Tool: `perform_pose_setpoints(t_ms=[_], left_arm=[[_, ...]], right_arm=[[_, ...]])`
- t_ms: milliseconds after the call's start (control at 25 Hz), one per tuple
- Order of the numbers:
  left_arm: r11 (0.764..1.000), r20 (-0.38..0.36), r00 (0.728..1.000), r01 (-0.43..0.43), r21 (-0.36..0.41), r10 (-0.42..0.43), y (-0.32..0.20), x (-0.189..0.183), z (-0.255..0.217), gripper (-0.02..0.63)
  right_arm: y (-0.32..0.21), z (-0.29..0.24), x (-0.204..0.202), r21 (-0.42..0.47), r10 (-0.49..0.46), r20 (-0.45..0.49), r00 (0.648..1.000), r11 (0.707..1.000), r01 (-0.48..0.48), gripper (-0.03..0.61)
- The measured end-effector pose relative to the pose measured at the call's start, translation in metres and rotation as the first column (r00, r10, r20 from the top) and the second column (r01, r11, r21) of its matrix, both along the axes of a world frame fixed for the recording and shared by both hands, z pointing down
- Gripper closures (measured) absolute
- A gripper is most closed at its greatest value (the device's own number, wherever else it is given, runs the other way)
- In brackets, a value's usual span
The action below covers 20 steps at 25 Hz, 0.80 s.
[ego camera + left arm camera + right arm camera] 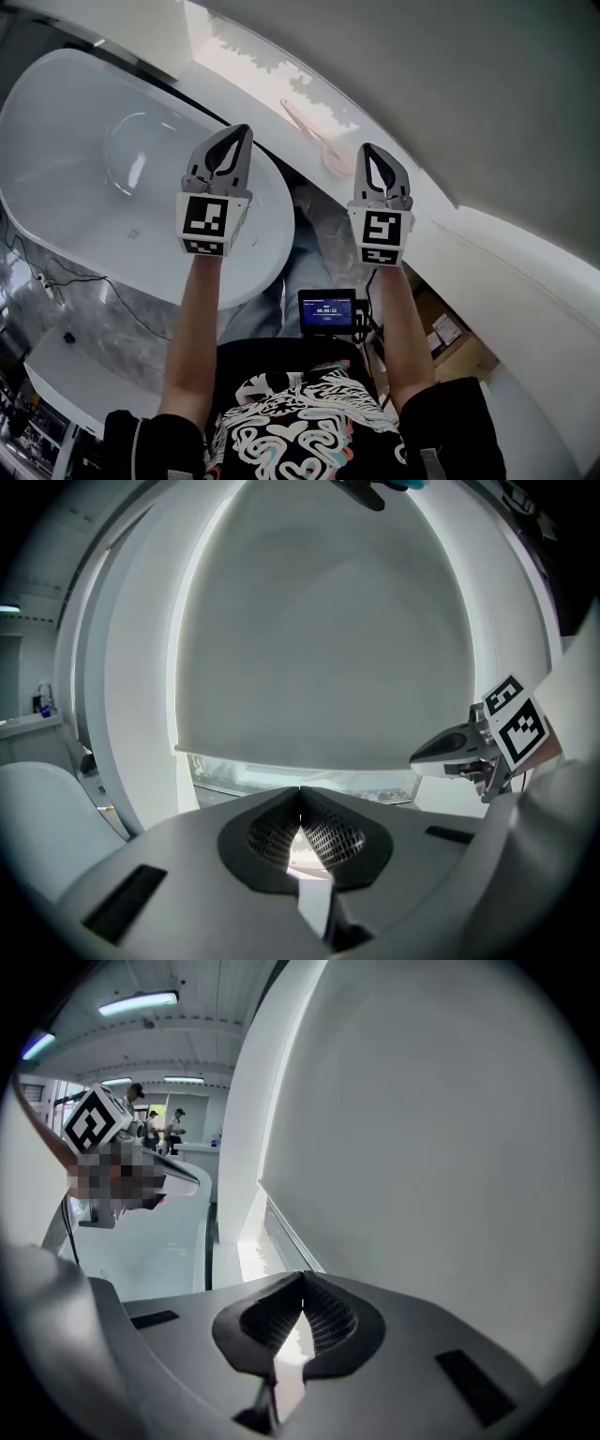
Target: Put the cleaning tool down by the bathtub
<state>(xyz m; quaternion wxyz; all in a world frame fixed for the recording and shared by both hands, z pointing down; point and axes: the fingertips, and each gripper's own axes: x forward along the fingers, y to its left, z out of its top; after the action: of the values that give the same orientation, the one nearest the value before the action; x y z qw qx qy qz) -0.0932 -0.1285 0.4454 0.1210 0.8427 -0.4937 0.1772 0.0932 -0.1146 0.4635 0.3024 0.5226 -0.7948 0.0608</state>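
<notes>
White bathtub [84, 122] at left, small screen [326, 307] at the waist, pink cleaning tool [314, 136] lying on the sill [234, 61] beyond, between left gripper [242, 129] and right gripper [367, 150], touching neither, both pairs of fingers closed, empty.

Screen [326, 309]: lit, behind and between both pairs of jaws.
Cardboard box [448, 330]: on the floor, behind the right jaws.
Cables [66, 278]: dark, on the floor, left of the left jaws.
Blind [319, 639]: grey, drawn low, ahead of the left jaws.
</notes>
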Motion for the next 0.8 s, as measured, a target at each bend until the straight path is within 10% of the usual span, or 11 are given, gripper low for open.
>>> perform_pose_setpoints(t_ms=[800], left_arm=[[0.986, -0.068, 0.998, 0.026, 0.165, -0.015, 0.060, -0.009, -0.159, 0.597]], right_arm=[[0.072, -0.158, 0.012, 0.142, 0.121, 0.190, 0.974, 0.978, -0.150, 0.551]])
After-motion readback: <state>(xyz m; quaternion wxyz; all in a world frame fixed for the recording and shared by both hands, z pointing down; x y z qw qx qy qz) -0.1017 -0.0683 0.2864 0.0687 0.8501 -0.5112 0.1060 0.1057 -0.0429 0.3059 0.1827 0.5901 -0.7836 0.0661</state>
